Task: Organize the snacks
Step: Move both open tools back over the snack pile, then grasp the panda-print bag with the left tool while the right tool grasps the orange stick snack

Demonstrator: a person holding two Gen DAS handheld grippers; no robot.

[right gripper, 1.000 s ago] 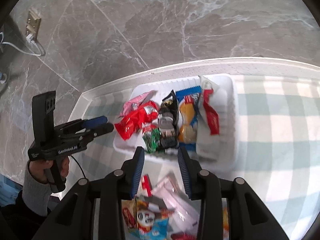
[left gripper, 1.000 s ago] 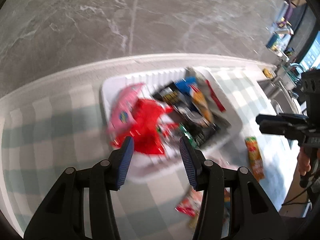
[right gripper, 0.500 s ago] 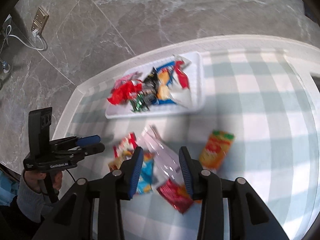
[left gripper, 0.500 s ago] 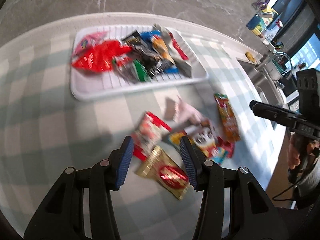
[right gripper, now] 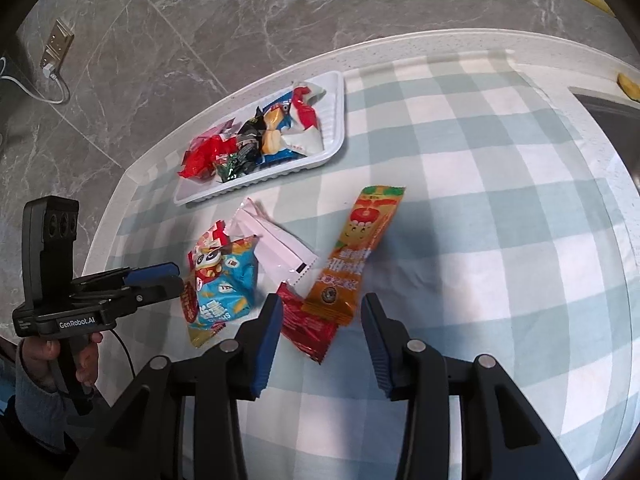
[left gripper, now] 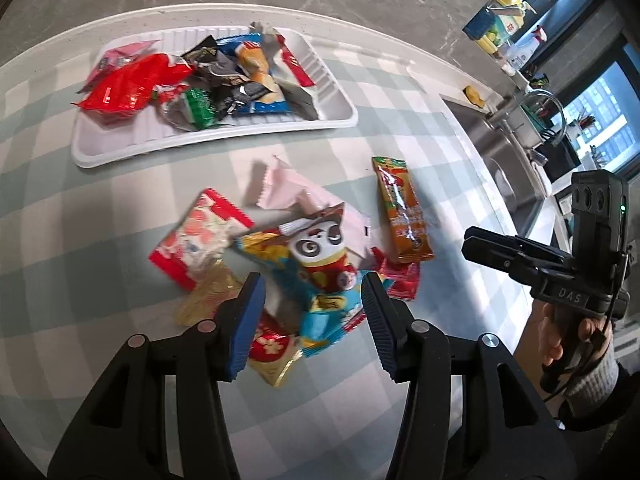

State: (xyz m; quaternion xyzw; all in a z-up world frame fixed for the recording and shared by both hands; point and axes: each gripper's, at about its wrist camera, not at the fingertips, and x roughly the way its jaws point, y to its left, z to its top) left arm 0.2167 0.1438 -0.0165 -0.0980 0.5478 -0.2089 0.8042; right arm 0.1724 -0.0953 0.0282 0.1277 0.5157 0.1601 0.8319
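A white ribbed tray (left gripper: 120, 148) (right gripper: 334, 120) at the far side of the checked cloth holds several snack packets. Loose packets lie in a pile nearer me: a blue panda bag (left gripper: 320, 264) (right gripper: 224, 280), a pink-white pouch (left gripper: 288, 192) (right gripper: 276, 244), an orange packet (left gripper: 402, 210) (right gripper: 356, 256), a red-white bag (left gripper: 200, 240), a gold packet (left gripper: 208, 300) and a red packet (right gripper: 306, 326). My left gripper (left gripper: 312, 312) is open and empty, just above the panda bag. My right gripper (right gripper: 320, 324) is open and empty, over the red packet and the orange packet's near end.
The table is round with a white rim (right gripper: 400, 40) over a grey marble floor. A steel sink (left gripper: 500, 152) and a counter with bottles (left gripper: 500, 20) lie to the right. A wall socket with a cable (right gripper: 56, 52) is at the left.
Both grippers have pulled back from above the tray toward the near side of the table and now hang over the loose packet pile. Both stayed open and empty.
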